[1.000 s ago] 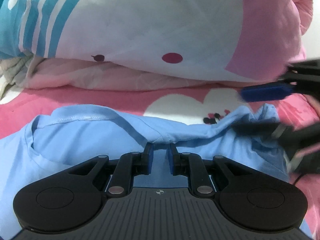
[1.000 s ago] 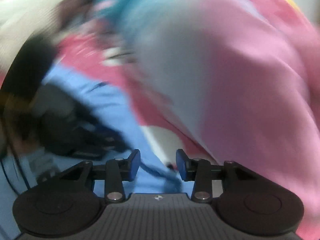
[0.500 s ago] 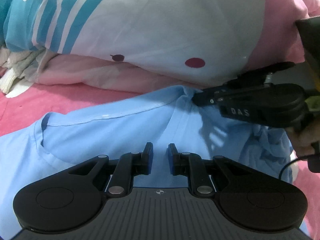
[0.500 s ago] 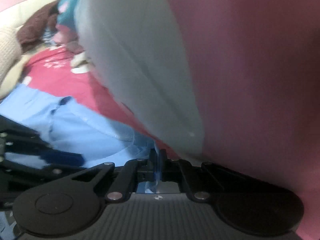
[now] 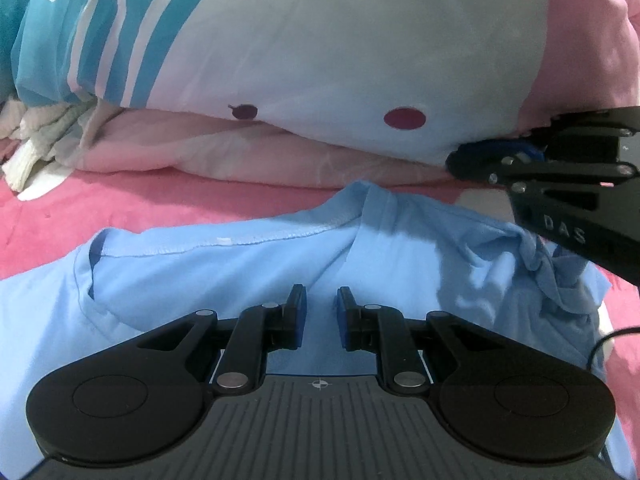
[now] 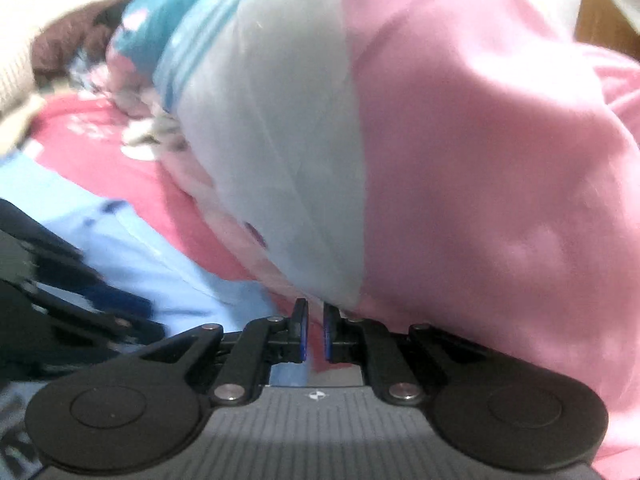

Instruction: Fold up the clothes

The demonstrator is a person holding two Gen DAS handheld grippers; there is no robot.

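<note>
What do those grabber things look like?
Each gripper is black plastic: left gripper, right gripper. Two round discs flank a ribbed grey body, and linked bars with silver rivets carry blue-padded fingers. The right one's side shows white letters "DAS" and a thin black cable.

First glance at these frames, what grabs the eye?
The big duvet, white with teal stripes, pink at the right and two dark dots low down, fills the top of the left wrist view. Below it a light blue shirt lies rumpled on the pink sheet, collar toward the duvet. The right claw reaches in from the right edge just above the shirt's bunched corner, jaws opening with nothing between them.
</note>
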